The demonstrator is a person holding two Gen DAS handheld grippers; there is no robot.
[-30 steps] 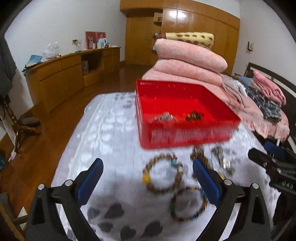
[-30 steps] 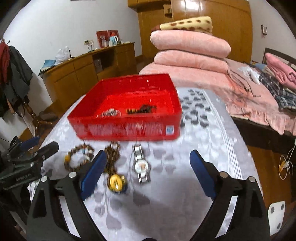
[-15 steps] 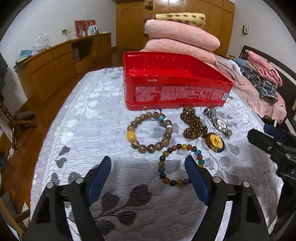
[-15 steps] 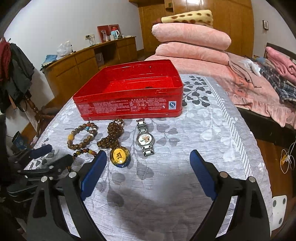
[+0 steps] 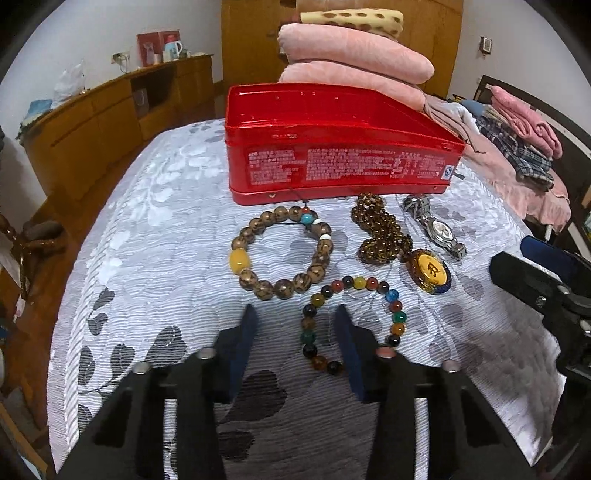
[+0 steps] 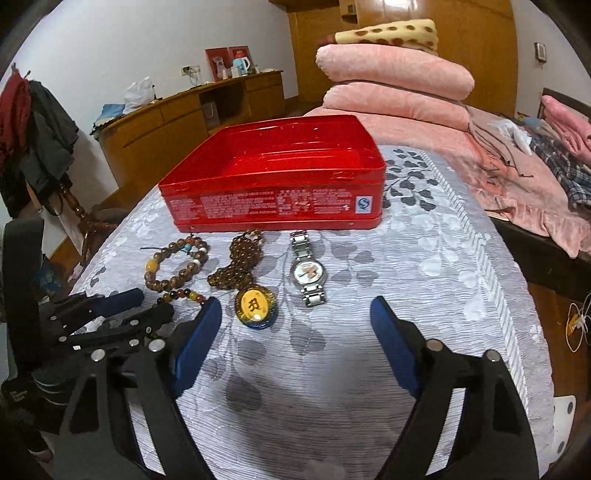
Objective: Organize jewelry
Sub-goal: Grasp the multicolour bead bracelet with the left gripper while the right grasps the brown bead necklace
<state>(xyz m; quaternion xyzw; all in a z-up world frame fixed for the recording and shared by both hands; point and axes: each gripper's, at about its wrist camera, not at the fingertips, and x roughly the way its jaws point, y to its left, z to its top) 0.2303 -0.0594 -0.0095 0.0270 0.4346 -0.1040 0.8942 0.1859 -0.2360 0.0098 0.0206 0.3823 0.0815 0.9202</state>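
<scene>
Your left gripper (image 5: pixel 293 332) is straddling the multicolour bracelet (image 5: pixel 351 321) with jaws apart, not gripping — closing now risks pinching only the tablecloth (image 5: pixel 155 229) or dragging the touching pendant (image 5: pixel 430 271), while your right gripper (image 6: pixel 295 321) is hovering wide open.

1. A grey-white leaf-patterned cloth (image 6: pixel 424 258) covers the table.
2. Pink blankets (image 6: pixel 395 85) lie stacked behind it, with a spotted yellow blanket (image 6: pixel 391 35) on top.
3. A long wooden sideboard (image 5: pixel 99 122) stands along the left wall, and a kettle (image 6: pixel 241 64) stands on it.
4. Folded clothes (image 5: pixel 524 136) lie at right.
</scene>
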